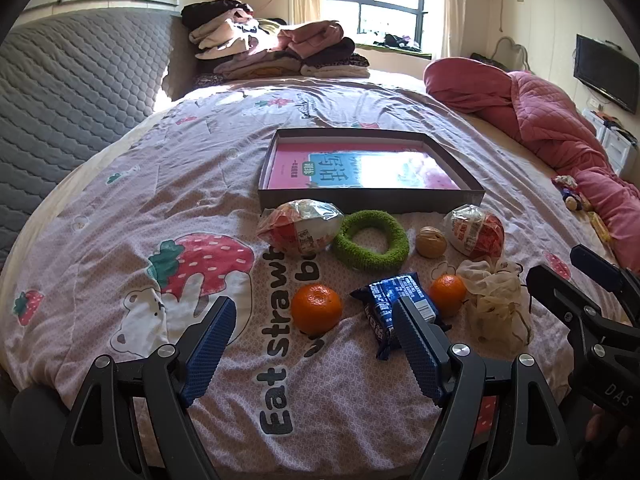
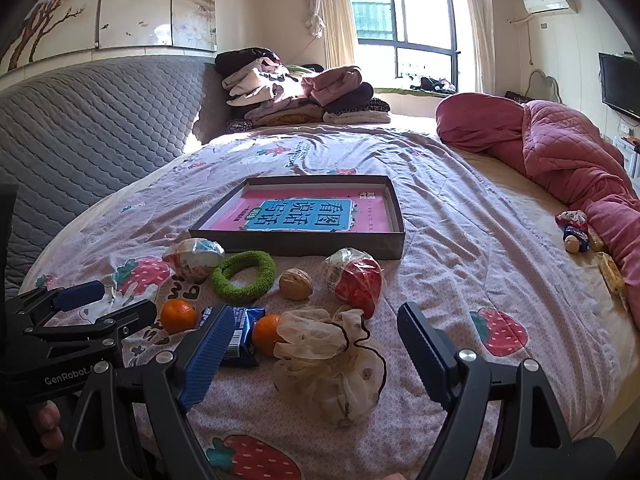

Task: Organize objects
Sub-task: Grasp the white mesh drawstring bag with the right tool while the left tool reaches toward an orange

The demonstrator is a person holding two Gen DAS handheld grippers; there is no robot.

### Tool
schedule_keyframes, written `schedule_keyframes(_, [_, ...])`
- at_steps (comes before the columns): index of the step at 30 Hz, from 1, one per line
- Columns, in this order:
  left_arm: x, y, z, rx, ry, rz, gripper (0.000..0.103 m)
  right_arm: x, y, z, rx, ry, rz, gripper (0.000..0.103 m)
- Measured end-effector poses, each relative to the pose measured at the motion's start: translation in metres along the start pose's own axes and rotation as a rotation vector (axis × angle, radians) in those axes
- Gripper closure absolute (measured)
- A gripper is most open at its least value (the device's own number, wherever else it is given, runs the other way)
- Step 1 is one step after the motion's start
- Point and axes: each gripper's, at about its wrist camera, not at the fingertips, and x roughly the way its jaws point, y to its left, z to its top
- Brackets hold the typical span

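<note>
On the strawberry-print bedspread lies a shallow dark box (image 1: 372,199) (image 2: 396,236) holding a pink book (image 1: 288,168) (image 2: 256,210). In front of it lie two wrapped egg-shaped toys (image 1: 300,226) (image 1: 476,230), a green ring (image 1: 372,244) (image 2: 244,274), a walnut (image 1: 431,242) (image 2: 295,284), two oranges (image 1: 316,308) (image 1: 448,294), a blue snack packet (image 1: 394,304) (image 2: 240,334) and a sheer cream pouch (image 1: 500,304) (image 2: 332,364). My left gripper (image 1: 314,338) stands open before the left orange. My right gripper (image 2: 316,342) stands open over the pouch. Neither holds anything.
A rolled pink quilt (image 1: 540,120) (image 2: 560,152) lies along the right side, with small toys (image 2: 576,232) beside it. Folded clothes (image 1: 272,48) (image 2: 296,88) are stacked at the far end. A grey quilted headboard (image 1: 72,92) borders the left.
</note>
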Motion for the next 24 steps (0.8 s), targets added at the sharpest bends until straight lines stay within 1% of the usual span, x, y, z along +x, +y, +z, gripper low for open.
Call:
schedule_keyframes(10, [0.004,0.001,-0.001,0.003,0.02,0.001,0.022,-0.002,0.0,0.0,-0.008,-0.004,-0.003,0.02])
schedule_keyframes(20, [0.017,0.006,-0.008,-0.011,0.076,-0.018,0.022,0.002,-0.007,-0.006,0.005,0.027,0.0,0.02])
schedule_keyframes(24, [0.023,0.008,-0.011,-0.016,0.103,-0.012,0.022,0.004,-0.01,-0.011,0.007,0.042,0.005,0.02])
